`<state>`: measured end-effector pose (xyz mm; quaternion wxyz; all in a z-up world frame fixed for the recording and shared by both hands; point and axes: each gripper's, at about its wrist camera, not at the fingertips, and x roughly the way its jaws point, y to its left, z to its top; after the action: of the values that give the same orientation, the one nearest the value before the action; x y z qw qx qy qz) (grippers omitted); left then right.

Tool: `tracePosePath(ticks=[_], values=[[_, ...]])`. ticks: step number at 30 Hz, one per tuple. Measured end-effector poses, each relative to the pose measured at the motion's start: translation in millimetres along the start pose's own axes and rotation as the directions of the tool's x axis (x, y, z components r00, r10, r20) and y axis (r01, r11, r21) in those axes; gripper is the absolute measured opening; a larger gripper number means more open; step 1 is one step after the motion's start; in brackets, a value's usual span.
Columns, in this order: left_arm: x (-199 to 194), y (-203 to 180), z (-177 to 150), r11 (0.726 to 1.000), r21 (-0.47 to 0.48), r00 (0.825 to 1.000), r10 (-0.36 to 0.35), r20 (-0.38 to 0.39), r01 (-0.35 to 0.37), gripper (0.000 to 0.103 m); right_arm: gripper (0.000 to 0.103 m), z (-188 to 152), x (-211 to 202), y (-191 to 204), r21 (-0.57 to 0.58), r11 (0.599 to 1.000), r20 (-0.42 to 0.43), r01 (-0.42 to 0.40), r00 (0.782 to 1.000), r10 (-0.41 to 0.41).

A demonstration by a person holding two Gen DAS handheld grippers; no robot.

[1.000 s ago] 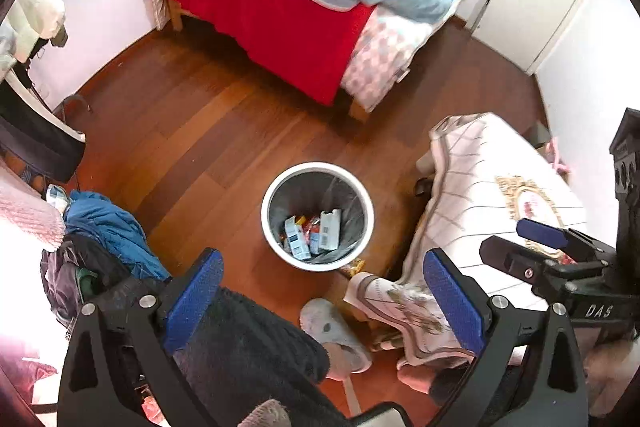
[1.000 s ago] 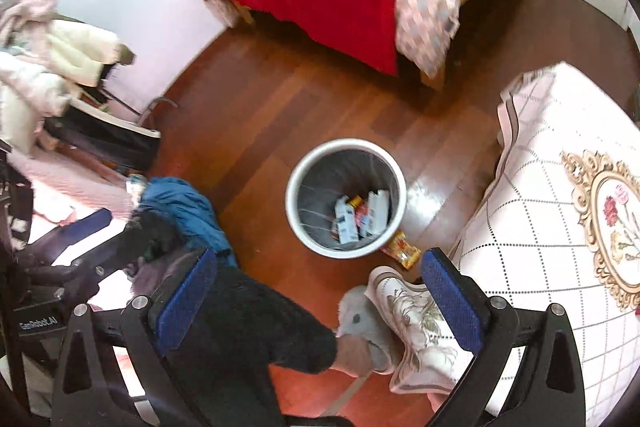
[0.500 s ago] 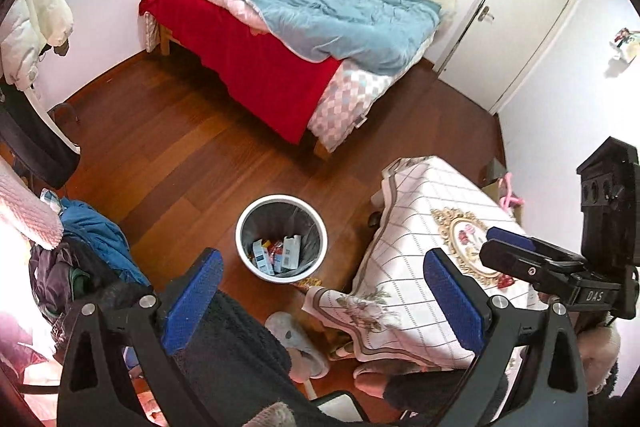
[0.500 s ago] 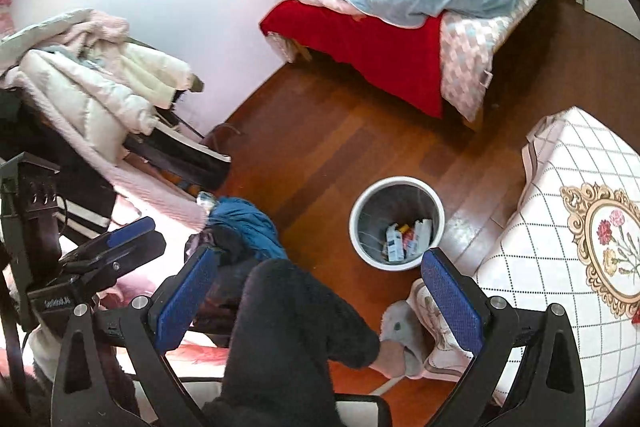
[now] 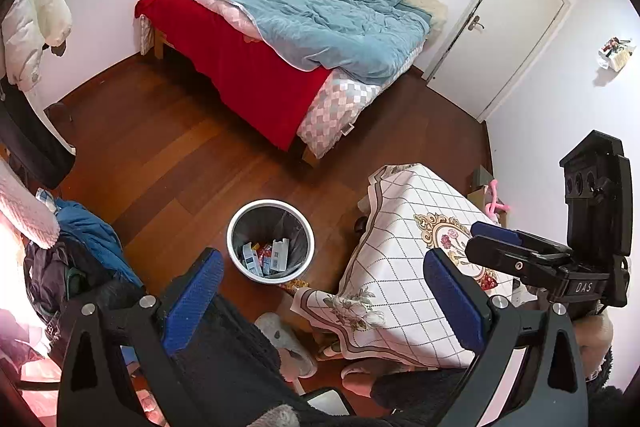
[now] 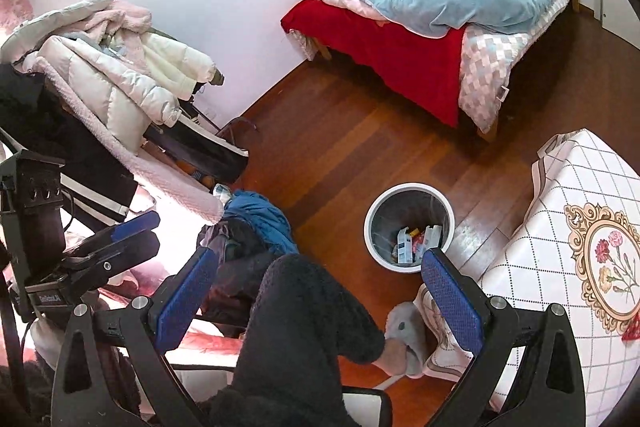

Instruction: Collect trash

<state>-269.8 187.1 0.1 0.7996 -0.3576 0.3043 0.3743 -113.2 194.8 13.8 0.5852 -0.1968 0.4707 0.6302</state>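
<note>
Both grippers wide apart, holding nothing, high above floor.
Left gripper (image 5: pixel 320 295) and right gripper (image 6: pixel 316 295) empty; round white bin with black liner (image 5: pixel 271 241) (image 6: pixel 409 227) holds cartons (image 5: pixel 264 255), beside white checked tablecloth (image 5: pixel 404 267).

Open wooden floor (image 5: pixel 160 163) lies between the bed (image 5: pixel 280 59) and the white trash bin (image 5: pixel 271 241), whose mouth is uncovered from above. The clothed table (image 5: pixel 404 267) crowds the bin's right side, a pile of clothes (image 6: pixel 256 223) stands near its left, and the person's leg (image 6: pixel 304 327) and slippered foot (image 6: pixel 404 335) block the near side.
</note>
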Motion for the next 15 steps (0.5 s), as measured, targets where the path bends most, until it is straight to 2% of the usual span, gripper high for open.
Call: tracePosePath(ticks=[15], values=[[1.2,-0.7,-4.2,1.000,-0.002,1.000,0.008,-0.005,-0.008,0.102,0.103,2.5,7.2,6.4,-0.007,1.000,-0.022,-0.001,1.000,0.001]])
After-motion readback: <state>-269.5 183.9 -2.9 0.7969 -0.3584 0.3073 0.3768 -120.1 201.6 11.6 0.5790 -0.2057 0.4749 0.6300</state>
